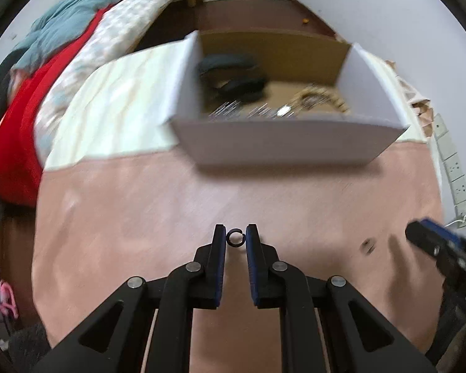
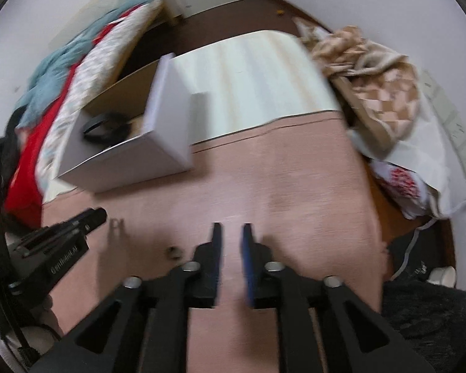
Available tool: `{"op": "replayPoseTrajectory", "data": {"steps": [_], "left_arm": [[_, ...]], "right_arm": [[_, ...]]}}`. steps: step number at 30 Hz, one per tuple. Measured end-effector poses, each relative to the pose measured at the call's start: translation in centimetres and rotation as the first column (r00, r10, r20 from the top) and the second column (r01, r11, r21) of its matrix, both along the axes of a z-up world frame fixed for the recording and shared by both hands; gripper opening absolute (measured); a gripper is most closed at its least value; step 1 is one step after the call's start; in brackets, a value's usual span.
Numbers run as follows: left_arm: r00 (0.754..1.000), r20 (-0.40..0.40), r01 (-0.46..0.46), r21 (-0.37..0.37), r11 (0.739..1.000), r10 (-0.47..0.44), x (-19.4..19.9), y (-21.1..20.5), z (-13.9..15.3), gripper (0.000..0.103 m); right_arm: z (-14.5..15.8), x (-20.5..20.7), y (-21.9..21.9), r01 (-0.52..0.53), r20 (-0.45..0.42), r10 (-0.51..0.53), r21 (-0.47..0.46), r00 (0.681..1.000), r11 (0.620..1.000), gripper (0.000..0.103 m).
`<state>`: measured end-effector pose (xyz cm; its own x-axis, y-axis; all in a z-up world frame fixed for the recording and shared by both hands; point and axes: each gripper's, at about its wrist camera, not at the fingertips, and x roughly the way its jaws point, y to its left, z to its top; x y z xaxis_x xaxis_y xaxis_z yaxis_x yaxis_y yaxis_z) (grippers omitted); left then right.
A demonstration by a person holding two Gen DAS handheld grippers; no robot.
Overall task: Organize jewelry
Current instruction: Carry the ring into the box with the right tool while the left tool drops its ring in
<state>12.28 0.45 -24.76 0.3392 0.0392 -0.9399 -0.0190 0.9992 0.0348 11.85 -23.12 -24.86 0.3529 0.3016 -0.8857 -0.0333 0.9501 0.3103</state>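
Note:
A small black ring [image 1: 235, 238] sits pinched between the blue pads of my left gripper [image 1: 235, 238], just above the pink mat [image 1: 171, 205]. Ahead of it stands a white box [image 1: 282, 138] holding black bands [image 1: 233, 74], silver chains and gold pieces. A second small dark piece [image 1: 368, 245] lies on the mat to the right, near my right gripper [image 1: 416, 233]. In the right wrist view, my right gripper [image 2: 232, 227] stands open over bare mat with nothing between its fingers. The dark piece [image 2: 173, 252] lies just left of it, with my left gripper [image 2: 98, 214] and the box [image 2: 124, 161] farther left.
Red, teal and patterned bedding [image 1: 46, 71] is piled at the left. A cream surface [image 2: 248, 74] lies beyond the mat. Crumpled beige cloth [image 2: 372, 71] and a white bag [image 2: 419, 161] crowd the right side, and a power strip [image 1: 453, 168] runs along the right edge.

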Motion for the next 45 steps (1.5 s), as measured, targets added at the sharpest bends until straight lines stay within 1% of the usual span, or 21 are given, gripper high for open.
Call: {"op": "replayPoseTrajectory", "data": {"steps": [1,5,9,12,14,15,19,22,24,28,29,31,33,37,38,39,40,41,42,44,45], "left_arm": [[1.000,-0.010,-0.015,0.006,1.000,0.015,-0.7,0.7,-0.2,0.010],[0.997,-0.040,-0.070,0.006,0.998,0.070,-2.5,2.9,-1.1,0.010],[0.996,-0.039,-0.085,0.001,0.996,0.085,-3.1,3.5,-1.2,0.010],[0.996,-0.032,-0.081,-0.007,0.997,0.081,-3.6,3.5,-1.0,0.010],[0.997,-0.026,-0.075,-0.010,0.997,0.075,-3.4,3.3,-0.7,0.010],[0.997,-0.020,-0.073,-0.014,0.997,0.072,-3.4,3.2,-0.5,0.010],[0.998,0.002,-0.063,-0.057,0.996,0.063,-2.0,2.5,2.0,0.010],[0.997,0.054,-0.040,-0.103,0.994,0.046,0.0,2.0,5.1,0.010],[0.996,0.086,-0.020,-0.154,0.988,0.034,2.3,1.8,7.4,0.010],[0.994,0.106,0.006,-0.215,0.977,0.017,7.7,1.8,9.6,0.010],[0.994,0.111,0.017,-0.211,0.977,0.007,9.0,1.6,9.8,0.010],[0.996,0.085,0.020,-0.216,0.976,-0.001,11.0,1.3,9.5,0.010],[0.999,0.032,0.012,-0.238,0.971,-0.005,12.9,1.4,8.5,0.011],[0.999,-0.037,-0.032,-0.223,0.974,0.024,14.4,1.9,7.3,0.013],[0.998,-0.051,-0.048,-0.216,0.975,0.038,14.7,2.1,7.2,0.017],[0.997,-0.059,-0.058,-0.212,0.975,0.047,15.0,2.3,7.1,0.032],[0.997,-0.057,-0.063,-0.209,0.976,0.053,15.0,2.5,7.2,0.041],[0.997,-0.049,-0.072,-0.199,0.977,0.063,14.8,2.7,7.4,0.067],[0.997,-0.032,-0.079,-0.197,0.977,0.074,14.6,2.9,7.8,0.074],[0.997,-0.013,-0.081,-0.193,0.978,0.080,14.3,3.1,8.4,0.074],[0.997,-0.013,-0.080,-0.186,0.979,0.079,14.2,3.2,8.6,0.075]], "right_arm": [[0.0,-0.1,0.9,-0.025,0.002,0.025,-0.001,1.000,1.000,0.031],[-0.7,-0.5,4.2,-0.103,0.004,0.103,-0.031,0.995,0.994,0.031],[-2.0,-1.0,6.6,-0.139,-0.015,0.139,-0.110,0.990,0.984,0.031],[-2.1,-1.3,7.5,-0.156,0.014,0.161,-0.176,0.987,0.972,0.030],[-2.3,-1.3,7.9,-0.164,0.025,0.173,-0.204,0.985,0.965,0.013],[-2.4,-1.3,8.0,-0.166,0.027,0.175,-0.206,0.984,0.964,0.013],[-1.5,-0.9,7.3,-0.142,0.019,0.146,-0.157,0.989,0.977,0.012],[1.6,0.3,6.3,-0.109,0.050,0.113,-0.071,0.992,0.991,0.012],[4.3,1.8,5.6,-0.100,0.085,0.101,-0.007,0.991,0.995,0.012],[7.5,6.3,5.1,-0.112,0.105,0.103,0.087,0.989,0.990,0.012],[7.9,7.8,5.2,-0.117,0.105,0.107,0.097,0.989,0.988,0.012],[8.2,10.2,5.7,-0.135,0.097,0.126,0.092,0.987,0.987,0.012],[7.6,13.0,5.7,-0.151,0.050,0.146,0.108,0.988,0.983,0.012],[6.1,15.9,5.9,-0.173,-0.034,0.177,0.114,0.984,0.978,0.013],[5.8,16.5,6.1,-0.186,-0.058,0.193,0.111,0.979,0.976,0.013],[5.5,17.0,6.2,-0.192,-0.079,0.201,0.113,0.976,0.975,0.013],[5.2,17.3,6.2,-0.194,-0.092,0.204,0.112,0.975,0.975,0.014],[5.2,17.5,6.2,-0.197,-0.100,0.207,0.105,0.973,0.975,0.014],[5.3,17.6,6.2,-0.197,-0.099,0.206,0.101,0.973,0.975,0.016],[5.6,17.3,6.0,-0.193,-0.089,0.202,0.098,0.975,0.976,0.022],[5.9,17.2,5.9,-0.192,-0.083,0.200,0.102,0.976,0.976,0.022]]}}
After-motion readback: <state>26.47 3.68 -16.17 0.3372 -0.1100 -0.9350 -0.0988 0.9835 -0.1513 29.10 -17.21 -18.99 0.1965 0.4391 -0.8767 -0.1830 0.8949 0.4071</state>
